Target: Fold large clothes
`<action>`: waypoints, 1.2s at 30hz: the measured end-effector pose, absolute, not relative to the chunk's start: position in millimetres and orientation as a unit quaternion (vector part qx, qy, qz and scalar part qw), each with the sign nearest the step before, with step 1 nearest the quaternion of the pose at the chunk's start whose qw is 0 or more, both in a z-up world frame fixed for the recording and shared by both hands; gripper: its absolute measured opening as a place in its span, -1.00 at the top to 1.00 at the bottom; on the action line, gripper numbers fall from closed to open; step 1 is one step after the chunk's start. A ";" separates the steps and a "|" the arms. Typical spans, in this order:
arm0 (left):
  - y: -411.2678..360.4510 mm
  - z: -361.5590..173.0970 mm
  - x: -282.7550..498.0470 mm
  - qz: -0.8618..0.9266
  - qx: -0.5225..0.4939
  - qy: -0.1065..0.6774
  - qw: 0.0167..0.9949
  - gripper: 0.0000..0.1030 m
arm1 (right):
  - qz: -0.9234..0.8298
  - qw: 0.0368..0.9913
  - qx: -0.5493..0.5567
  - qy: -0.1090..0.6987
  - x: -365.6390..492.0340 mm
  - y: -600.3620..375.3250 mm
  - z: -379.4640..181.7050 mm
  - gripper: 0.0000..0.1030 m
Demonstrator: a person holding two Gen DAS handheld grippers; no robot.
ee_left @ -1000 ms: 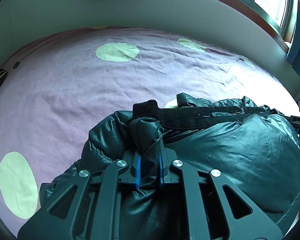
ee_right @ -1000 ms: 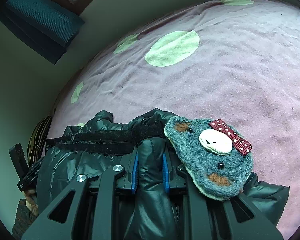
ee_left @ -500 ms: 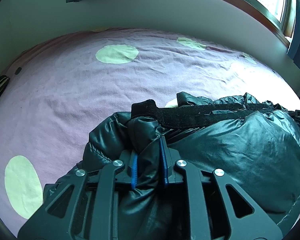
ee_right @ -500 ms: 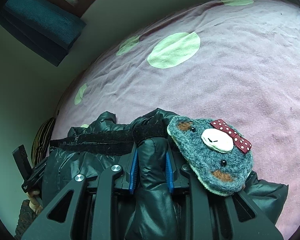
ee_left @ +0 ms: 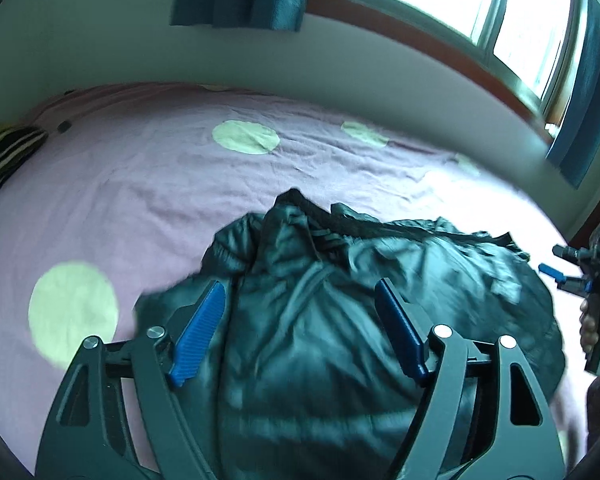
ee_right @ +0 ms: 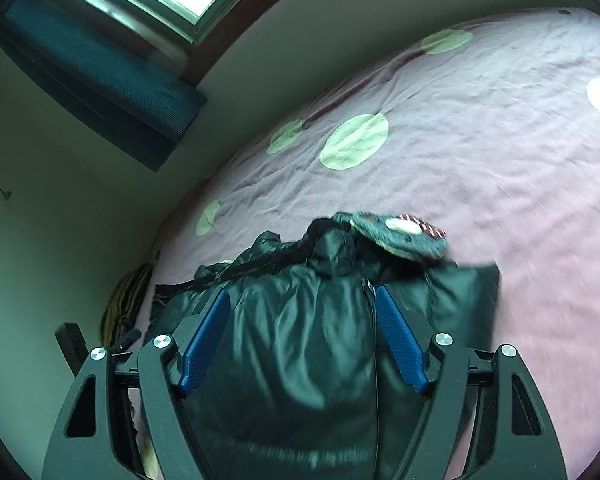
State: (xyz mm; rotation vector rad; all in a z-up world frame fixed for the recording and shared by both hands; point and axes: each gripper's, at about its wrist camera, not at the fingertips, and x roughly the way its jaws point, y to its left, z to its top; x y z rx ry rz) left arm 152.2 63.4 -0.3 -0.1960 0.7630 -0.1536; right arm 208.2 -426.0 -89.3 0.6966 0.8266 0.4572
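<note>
shiny dark green, one puffer jacket [ee_left: 340, 320] lies bunched on the pink bedsheet [ee_left: 140, 200] at its near edge, with one plush bear face [ee_right: 400, 232] on its far end. your left gripper [ee_left: 300, 292] has just sprung its jaws wide, blue pads clear of the fabric. your right gripper [ee_right: 302, 294] likewise has just opened, nothing pinched. two grippers, both spread, one jacket loose beneath them.
</note>
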 end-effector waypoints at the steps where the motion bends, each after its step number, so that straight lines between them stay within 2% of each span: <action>1: 66.8 0.0 140.4 -0.072 -0.108 0.367 0.921 -0.54 | 0.215 0.832 0.335 0.385 194.4 -430.1 -88.0 -0.44; 9: 99.2 -16.4 40.6 -0.051 -0.233 0.356 0.903 -0.55 | 0.201 0.822 0.385 0.368 95.2 -451.5 -97.8 -0.44; 16: 98.3 -45.7 -0.2 -0.087 -0.325 0.388 0.858 -0.55 | 0.210 0.776 0.441 0.398 50.7 -443.7 -129.3 -0.44; 24: 80.2 -69.2 16.2 -0.112 -0.353 0.412 0.832 -0.55 | 0.201 0.752 0.473 0.412 50.2 -421.9 -156.0 -0.44; 36: 80.2 -77.5 48.8 -0.090 -0.368 0.400 0.835 -0.57 | 0.158 0.778 0.479 0.374 81.5 -400.7 -155.9 -0.49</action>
